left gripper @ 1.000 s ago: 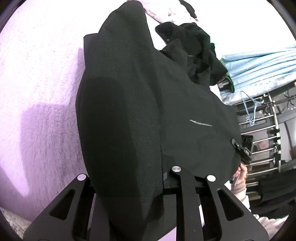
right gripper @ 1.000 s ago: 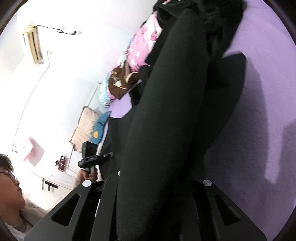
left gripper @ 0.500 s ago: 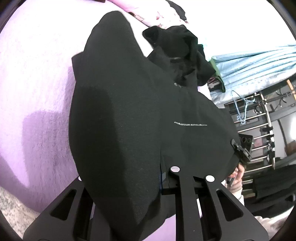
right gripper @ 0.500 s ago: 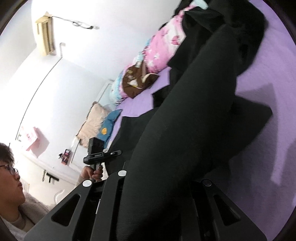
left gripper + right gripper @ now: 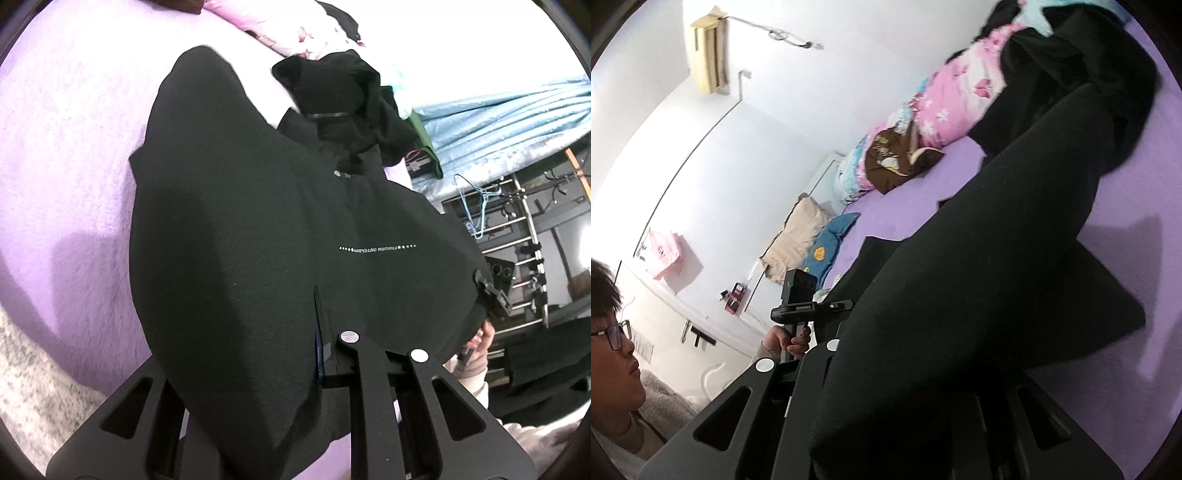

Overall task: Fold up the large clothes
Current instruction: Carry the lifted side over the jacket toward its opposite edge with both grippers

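Both the left gripper (image 5: 325, 354) and the right gripper (image 5: 905, 373) are clamped on the black hoodie (image 5: 240, 240), lifted above the purple bed (image 5: 66, 147).

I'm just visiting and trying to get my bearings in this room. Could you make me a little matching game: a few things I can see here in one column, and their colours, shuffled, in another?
Things:
1. garment held up by the tongs
2. bed cover
3. clothes hanger on the rack
4. floral quilt

Colours:
A. pink
B. light blue
C. black
D. lilac

Pairs: 1-C, 2-D, 3-B, 4-A
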Tool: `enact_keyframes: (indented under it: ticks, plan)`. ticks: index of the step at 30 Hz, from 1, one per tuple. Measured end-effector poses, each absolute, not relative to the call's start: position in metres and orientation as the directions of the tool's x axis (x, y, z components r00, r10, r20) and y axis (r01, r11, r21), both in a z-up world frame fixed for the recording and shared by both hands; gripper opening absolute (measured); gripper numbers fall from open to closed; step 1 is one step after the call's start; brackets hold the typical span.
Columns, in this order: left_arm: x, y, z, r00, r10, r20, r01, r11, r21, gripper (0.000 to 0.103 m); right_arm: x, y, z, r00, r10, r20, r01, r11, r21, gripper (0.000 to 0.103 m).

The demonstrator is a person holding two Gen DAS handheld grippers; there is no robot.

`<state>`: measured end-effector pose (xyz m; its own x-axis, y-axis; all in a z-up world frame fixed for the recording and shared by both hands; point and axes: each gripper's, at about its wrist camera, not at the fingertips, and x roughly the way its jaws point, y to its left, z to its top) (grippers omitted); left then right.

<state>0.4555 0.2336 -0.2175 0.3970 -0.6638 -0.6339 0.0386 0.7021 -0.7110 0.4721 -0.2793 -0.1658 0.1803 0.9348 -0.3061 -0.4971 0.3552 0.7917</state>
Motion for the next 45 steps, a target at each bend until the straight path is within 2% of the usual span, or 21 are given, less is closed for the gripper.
enact_keyframes:
  ticks: [16, 26, 45]
  plan:
    - [0.407, 0.234, -0.181, 0.404, -0.68, -0.612, 0.068, 0.689, -0.721, 0.015, 0.431, -0.242, -0.102, 0.108, 0.961, -0.253, -0.612, 0.265, 0.745, 0.011]
    - [0.352, 0.277, -0.142, 0.45, -0.658, -0.604, 0.046, 0.693, -0.72, 0.015, 0.409, -0.178, -0.045, 0.017, 0.974, -0.228, -0.687, 0.176, 0.705, 0.011]
    - [0.24, 0.404, 0.002, 0.638, -0.556, -0.534, 0.016, 0.702, -0.712, 0.015, 0.37, -0.027, 0.097, -0.141, 0.965, -0.22, -0.779, 0.029, 0.626, 0.011]
